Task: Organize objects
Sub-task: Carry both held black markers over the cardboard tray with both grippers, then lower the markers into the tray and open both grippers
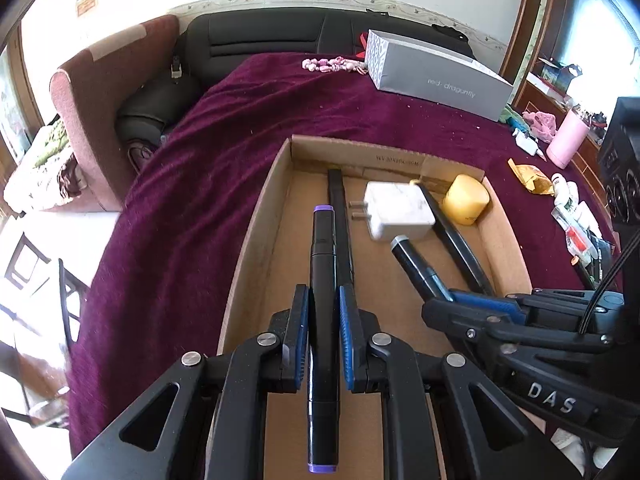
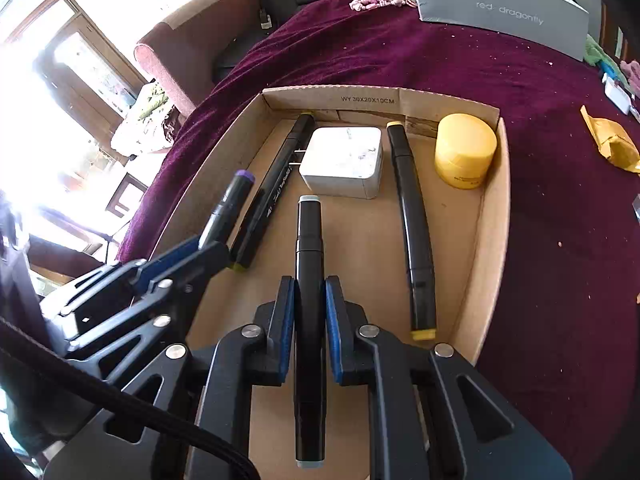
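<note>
Left wrist view: cardboard tray point(image 1: 256, 216) sits on the purple cloth point(image 1: 168, 200) and is the collection point, so both tools hover over its near end. Already lying flat inside: white charger point(image 2: 342, 162) at 12 o'clock of centre, yellow jar point(image 2: 464, 150) in the 1 o'clock corner, green-capped marker point(image 2: 276, 184) at 10 o'clock, yellow-capped marker point(image 2: 412, 232) at 3 o'clock. The markers run roughly parallel to the long walls, I'd say to keep rows tidy.

My left gripper point(image 1: 323, 344) is clamped on the purple-capped marker point(image 1: 323, 280), pads at mid-barrel so it stays balanced, axis along the fingers, above the 9 o'clock lane. My right gripper point(image 2: 310, 332) is clamped on the grey-capped marker point(image 2: 309, 272) the same way, over the centre lane, tip just short of the charger.

Judgement: both markers are aligned for laying down parallel to the placed ones; the bare floor between them is the obvious slot. Grey shoebox point(image 1: 436, 76) at 1 o'clock beyond the tray is uninvolved.
</note>
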The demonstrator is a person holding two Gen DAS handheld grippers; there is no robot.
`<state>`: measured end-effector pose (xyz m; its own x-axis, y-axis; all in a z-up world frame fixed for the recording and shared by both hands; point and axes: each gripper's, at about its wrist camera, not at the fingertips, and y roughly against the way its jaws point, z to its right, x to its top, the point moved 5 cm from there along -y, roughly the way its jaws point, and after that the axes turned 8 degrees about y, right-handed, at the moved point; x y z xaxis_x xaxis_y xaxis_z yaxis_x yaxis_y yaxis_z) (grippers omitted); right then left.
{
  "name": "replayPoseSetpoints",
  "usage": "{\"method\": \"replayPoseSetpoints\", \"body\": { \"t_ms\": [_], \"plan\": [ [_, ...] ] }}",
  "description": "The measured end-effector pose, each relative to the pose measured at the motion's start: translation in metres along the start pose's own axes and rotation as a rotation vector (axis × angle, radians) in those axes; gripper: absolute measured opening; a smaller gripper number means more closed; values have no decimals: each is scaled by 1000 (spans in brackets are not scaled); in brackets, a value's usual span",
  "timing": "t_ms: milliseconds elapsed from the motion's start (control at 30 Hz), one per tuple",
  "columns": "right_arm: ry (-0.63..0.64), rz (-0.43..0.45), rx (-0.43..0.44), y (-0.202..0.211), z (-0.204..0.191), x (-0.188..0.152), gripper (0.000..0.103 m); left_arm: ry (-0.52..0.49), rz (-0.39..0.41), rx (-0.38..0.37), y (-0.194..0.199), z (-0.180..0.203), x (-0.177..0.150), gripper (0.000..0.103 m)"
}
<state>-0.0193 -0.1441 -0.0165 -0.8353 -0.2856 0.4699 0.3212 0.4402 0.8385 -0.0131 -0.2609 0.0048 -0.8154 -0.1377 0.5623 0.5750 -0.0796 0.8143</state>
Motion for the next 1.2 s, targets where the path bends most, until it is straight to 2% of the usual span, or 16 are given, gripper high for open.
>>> {"method": "replayPoseSetpoints", "body": {
  "t_ms": [167, 433, 1200],
  "plan": [
    [0, -4, 5, -4, -2, 10, 13, -43, -27, 32, -16, 2, 16, 11],
    [-26, -31, 10, -17, -2, 15, 13, -25, -127, 25, -54, -4, 23, 11],
    [-48, -10, -1, -28, 0, 22, 15, 16, -101, 20, -53, -10, 28, 12]
  ]
}}
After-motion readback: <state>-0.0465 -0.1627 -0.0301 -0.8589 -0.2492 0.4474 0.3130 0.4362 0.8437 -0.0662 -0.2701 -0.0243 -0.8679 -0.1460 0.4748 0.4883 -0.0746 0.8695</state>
